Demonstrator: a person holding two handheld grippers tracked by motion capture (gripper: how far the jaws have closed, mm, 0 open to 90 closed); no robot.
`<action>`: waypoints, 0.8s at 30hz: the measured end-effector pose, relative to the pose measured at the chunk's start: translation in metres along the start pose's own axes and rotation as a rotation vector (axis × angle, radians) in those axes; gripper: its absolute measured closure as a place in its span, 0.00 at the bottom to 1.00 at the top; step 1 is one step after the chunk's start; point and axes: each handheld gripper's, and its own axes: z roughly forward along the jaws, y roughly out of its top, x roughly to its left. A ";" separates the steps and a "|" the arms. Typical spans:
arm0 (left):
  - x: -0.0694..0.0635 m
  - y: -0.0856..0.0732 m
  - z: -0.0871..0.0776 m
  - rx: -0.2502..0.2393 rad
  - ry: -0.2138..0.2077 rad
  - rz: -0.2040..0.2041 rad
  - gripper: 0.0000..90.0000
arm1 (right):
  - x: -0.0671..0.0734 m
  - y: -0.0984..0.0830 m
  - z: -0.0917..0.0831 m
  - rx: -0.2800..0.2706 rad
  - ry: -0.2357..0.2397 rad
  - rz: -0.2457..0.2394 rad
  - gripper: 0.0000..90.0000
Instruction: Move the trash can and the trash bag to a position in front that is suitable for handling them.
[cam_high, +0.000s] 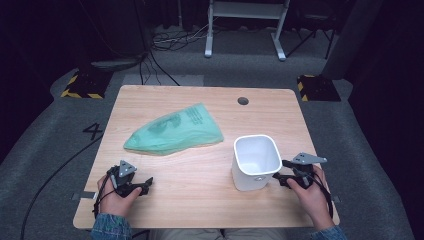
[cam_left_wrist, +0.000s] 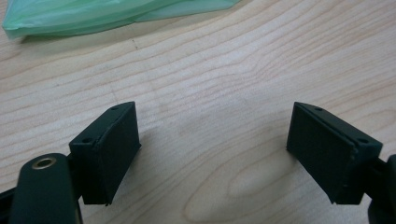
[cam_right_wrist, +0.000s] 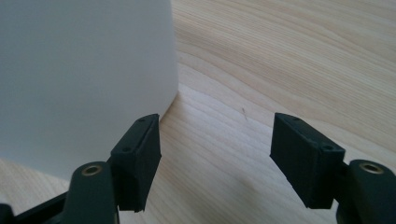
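**Right gripper beside the white bin, bag waiting across the table**

The right gripper (cam_high: 280, 176) sits just beside the white bin (cam_high: 256, 162), its jaws spread with only bare wood between them; in the right gripper view the bin's wall (cam_right_wrist: 84, 79) stands at the left pad (cam_right_wrist: 140, 154), though whether they touch I cannot tell. To grip the bin well, one jaw should probably go over the rim and one outside, closing squarely on the wall so the light container does not tip or slide.

The left gripper (cam_high: 142, 186) rests low on the table (cam_high: 200, 200), jaws spread and holding nothing. Ahead of it and apart lies the green plastic bag (cam_high: 175, 131), flat and crumpled. Nothing stands between either gripper and bin or bag. A small dark hole (cam_high: 243, 101) marks the table's far side, beyond the bin.
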 end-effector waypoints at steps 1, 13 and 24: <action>0.000 0.000 0.000 0.000 0.000 0.000 0.19 | 0.000 0.000 0.000 0.000 0.000 0.000 0.37; -0.002 0.003 0.003 0.008 0.000 0.002 0.19 | 0.032 0.005 0.030 0.036 0.030 -0.048 0.36; -0.003 0.004 0.004 0.003 0.009 -0.001 0.18 | 0.045 0.028 0.076 0.018 0.066 -0.120 0.33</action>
